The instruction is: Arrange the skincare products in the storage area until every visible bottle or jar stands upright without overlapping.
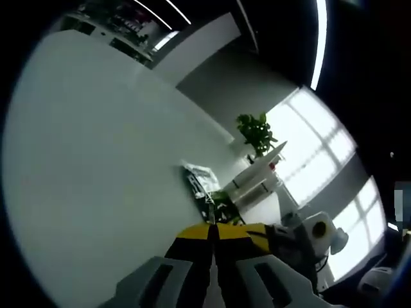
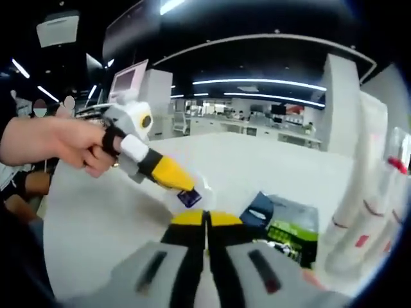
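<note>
My right gripper (image 2: 205, 219) is shut, its yellow-tipped jaws pressed together with nothing between them, low over a white table (image 2: 115, 212). Just ahead lie a dark blue box (image 2: 259, 208) and a green-and-black box (image 2: 294, 228). Tall white bottles (image 2: 376, 205) with red marks stand at the right edge. A hand (image 2: 67, 146) holds my left gripper (image 2: 184, 187) in from the left; a small clear item with a blue label (image 2: 191, 197) sits at its tip, and whether it is gripped I cannot tell. In the left gripper view my left gripper (image 1: 214, 230) is shut, pointing at the boxes (image 1: 204, 184) and white bottles (image 1: 258, 177).
The white table (image 1: 96, 167) stretches wide and bare to the left. A green potted plant (image 1: 257, 131) stands beyond the bottles, before bright windows. The right gripper's body (image 1: 311, 234) shows at the lower right. Desks and seated people are in the far background.
</note>
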`<state>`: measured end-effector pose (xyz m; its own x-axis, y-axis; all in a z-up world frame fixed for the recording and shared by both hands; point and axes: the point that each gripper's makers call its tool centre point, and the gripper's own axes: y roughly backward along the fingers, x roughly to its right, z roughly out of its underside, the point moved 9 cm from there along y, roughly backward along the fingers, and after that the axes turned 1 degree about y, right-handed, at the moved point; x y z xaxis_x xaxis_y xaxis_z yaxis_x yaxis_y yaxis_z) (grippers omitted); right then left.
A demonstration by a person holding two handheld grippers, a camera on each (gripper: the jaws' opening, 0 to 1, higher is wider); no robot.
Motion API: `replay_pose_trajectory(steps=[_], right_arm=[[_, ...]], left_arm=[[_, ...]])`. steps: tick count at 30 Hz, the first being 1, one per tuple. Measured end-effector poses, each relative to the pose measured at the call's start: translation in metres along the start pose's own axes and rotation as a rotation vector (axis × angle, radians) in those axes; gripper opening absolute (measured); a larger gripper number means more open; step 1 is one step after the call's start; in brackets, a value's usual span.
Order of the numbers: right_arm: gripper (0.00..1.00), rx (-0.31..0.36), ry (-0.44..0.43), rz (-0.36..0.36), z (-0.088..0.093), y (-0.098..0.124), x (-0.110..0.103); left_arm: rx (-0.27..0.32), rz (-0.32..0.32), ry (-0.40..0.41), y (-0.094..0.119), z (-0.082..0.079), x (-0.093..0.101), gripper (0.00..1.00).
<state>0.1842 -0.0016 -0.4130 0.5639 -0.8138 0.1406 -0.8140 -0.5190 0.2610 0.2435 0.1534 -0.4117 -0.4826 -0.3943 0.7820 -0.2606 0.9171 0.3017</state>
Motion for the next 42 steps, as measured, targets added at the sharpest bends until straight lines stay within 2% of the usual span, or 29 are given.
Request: replay_pose_trajectory(steps=[14,18,42], right_arm=[[0.0,-0.057,0.054,-0.005,0.008,-0.015,-0.007],[0.0,-0.077,0.101,0.01,0.009,-0.016,-0.008],[0.0,-0.107,0.122,0.001,0.016,-0.022,-0.008]], left_arm=[[-0.013,-0.025,-0.005,-0.003,0.0,-0.008,0.0],[-0.014,-0.032,-0.009,-0.003,0.0,-0.009,0.0],[-0.011,-0.055,-0.026,-0.004,0.007,-0.011,0.0]])
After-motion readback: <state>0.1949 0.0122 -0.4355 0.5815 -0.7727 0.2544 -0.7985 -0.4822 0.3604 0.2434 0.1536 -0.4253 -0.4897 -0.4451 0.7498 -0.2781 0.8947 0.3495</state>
